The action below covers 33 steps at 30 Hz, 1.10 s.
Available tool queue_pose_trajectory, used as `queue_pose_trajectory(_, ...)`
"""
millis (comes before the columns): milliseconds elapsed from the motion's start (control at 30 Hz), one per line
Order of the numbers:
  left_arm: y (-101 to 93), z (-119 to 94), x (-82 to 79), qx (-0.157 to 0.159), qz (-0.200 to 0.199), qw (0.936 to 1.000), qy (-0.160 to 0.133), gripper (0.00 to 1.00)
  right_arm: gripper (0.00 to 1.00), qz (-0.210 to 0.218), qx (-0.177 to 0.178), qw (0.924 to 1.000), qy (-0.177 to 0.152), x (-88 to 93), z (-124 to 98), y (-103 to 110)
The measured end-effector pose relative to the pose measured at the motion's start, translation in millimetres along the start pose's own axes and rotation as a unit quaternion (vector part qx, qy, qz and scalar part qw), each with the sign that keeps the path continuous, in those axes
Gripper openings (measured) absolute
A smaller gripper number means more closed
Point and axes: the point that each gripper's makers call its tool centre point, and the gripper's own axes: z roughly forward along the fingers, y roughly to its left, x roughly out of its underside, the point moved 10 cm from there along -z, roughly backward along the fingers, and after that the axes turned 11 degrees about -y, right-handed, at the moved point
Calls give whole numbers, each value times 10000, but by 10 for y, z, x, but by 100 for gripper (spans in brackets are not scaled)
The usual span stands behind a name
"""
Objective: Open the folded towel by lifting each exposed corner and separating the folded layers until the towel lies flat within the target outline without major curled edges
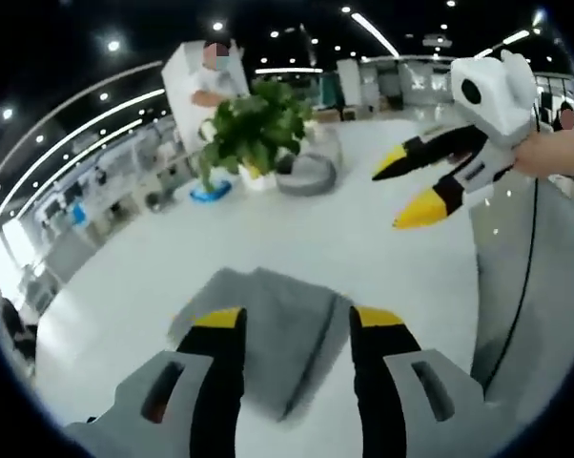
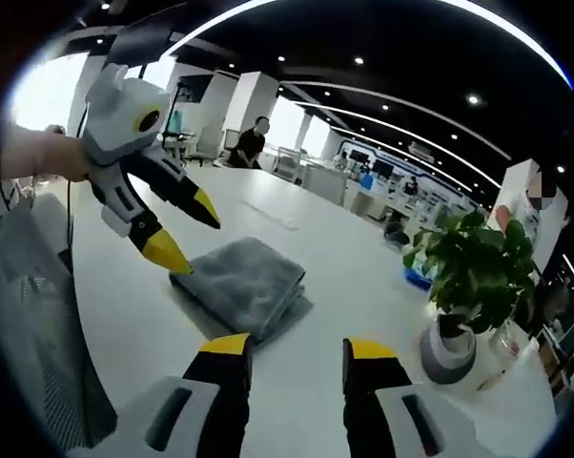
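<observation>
A grey folded towel [image 1: 277, 334] lies on the white table [image 1: 382, 267], just beyond my left gripper [image 1: 297, 320], whose yellow-tipped jaws stand open with nothing between them. In the right gripper view the same towel [image 2: 244, 281] sits ahead of my right gripper [image 2: 297, 348], which is open and empty. There the left gripper [image 2: 194, 239] comes in from the left, held by a hand, its lower tip right at the towel's left corner; I cannot tell whether it touches. The right gripper [image 1: 406, 196] hovers open at the upper right of the left gripper view, away from the towel.
A leafy plant [image 1: 254, 129] in a grey pot [image 1: 306, 176] stands past the towel, with a blue object [image 1: 211, 191] beside it. That plant [image 2: 473, 262] is at the right of the right gripper view. A person [image 1: 211, 81] stands behind it. Bare table [image 2: 125, 315] surrounds the towel.
</observation>
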Motion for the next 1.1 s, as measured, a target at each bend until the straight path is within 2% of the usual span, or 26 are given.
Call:
queue_pose_trajectory(100, 10, 74, 34, 34, -35, 10000, 72, 43, 34, 42, -9, 10000, 68, 29, 22, 12)
queue_pose_trajectory(300, 28, 221, 120, 25, 446, 9983, 379, 36, 33, 114, -70, 9997, 209, 89, 99, 64)
queue_pose_trajectory(467, -3, 338, 184, 207, 496, 9973, 499, 36, 33, 137, -150, 9994, 297, 106, 165, 78)
queue_pose_trajectory(700, -40, 513, 249, 276, 612, 9954, 687, 33, 31, 182, -163, 9991, 360, 97, 185, 113)
queue_pose_trajectory(967, -84, 751, 341, 313, 540, 9940, 898, 30, 30, 427, -149, 9966, 693, 292, 134, 248)
queue_pose_trajectory(1100, -68, 825, 438, 312, 572, 9919, 1093, 28, 30, 516, -109, 9959, 733, 343, 61, 248)
